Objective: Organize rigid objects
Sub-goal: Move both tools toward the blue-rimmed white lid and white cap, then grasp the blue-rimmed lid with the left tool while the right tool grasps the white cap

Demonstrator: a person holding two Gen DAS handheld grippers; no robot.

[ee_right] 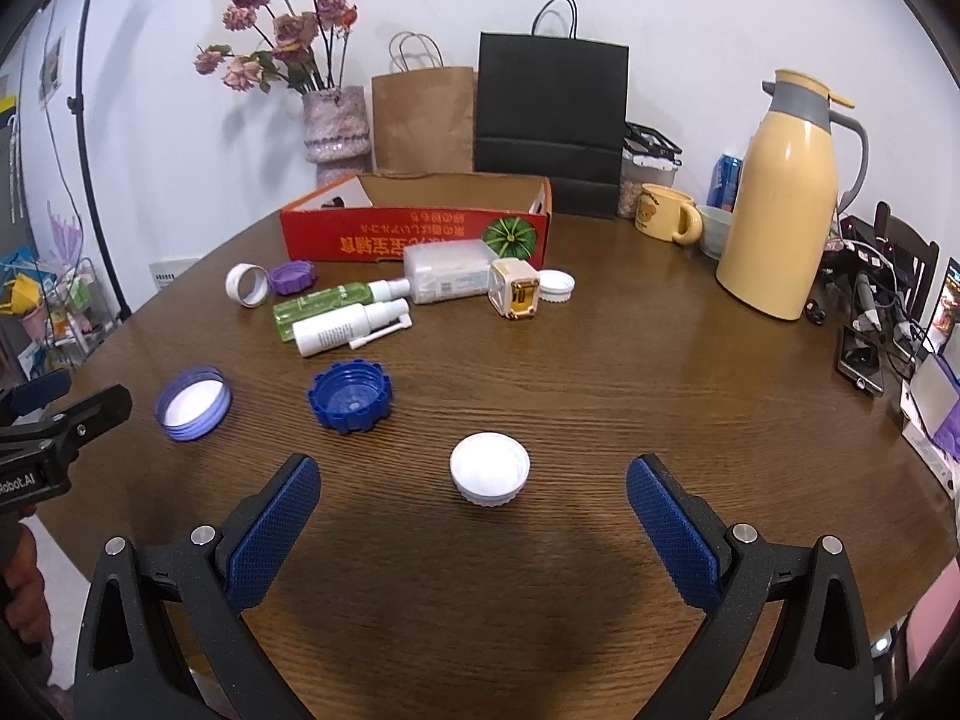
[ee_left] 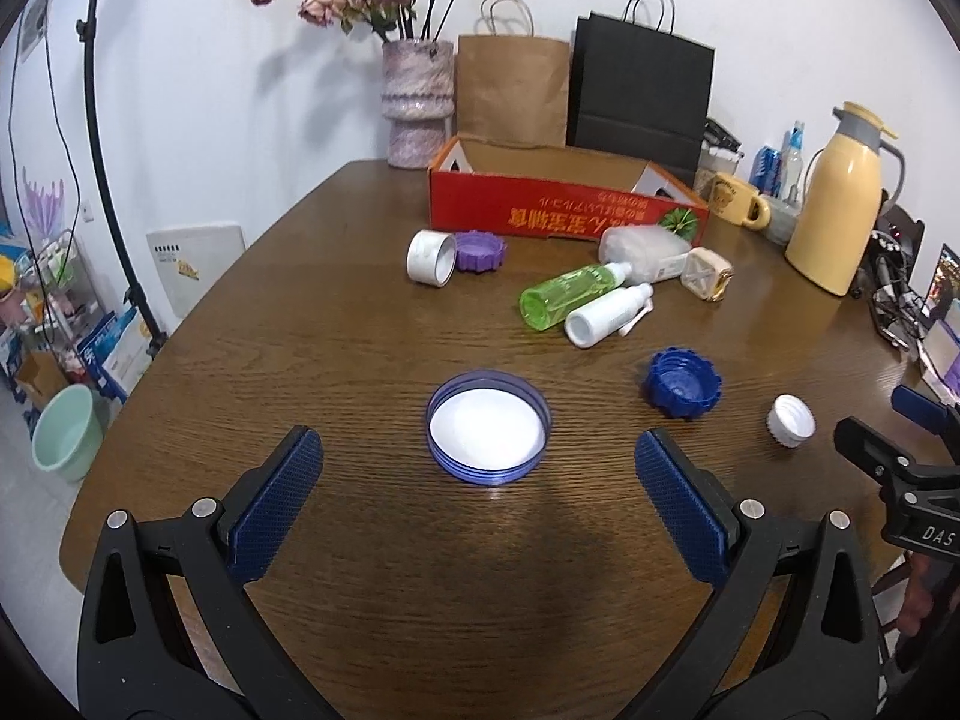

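Note:
My left gripper (ee_left: 478, 457) is open above the brown table, and a light purple lid (ee_left: 488, 435) with a white inside lies just ahead between its fingers. My right gripper (ee_right: 474, 477) is open too, with a white ribbed cap (ee_right: 490, 467) lying between its fingertips. A dark blue toothed cap (ee_right: 350, 396) sits left of that cap. Farther back lie a green spray bottle (ee_right: 327, 303), a white spray bottle (ee_right: 351, 327), a clear plastic box (ee_right: 450, 271), a small cream cube (ee_right: 515, 297), a white ring (ee_right: 246, 284) and a purple cap (ee_right: 291, 276). An open red cardboard box (ee_right: 414, 235) stands behind them.
A yellow thermos jug (ee_right: 780, 198), a yellow mug (ee_right: 667, 211) and a bowl stand at the back right. A vase of dried roses (ee_right: 335, 126), a brown paper bag (ee_right: 423, 120) and a black bag (ee_right: 551, 114) line the wall. Cables and a phone (ee_right: 860, 363) lie at the right edge.

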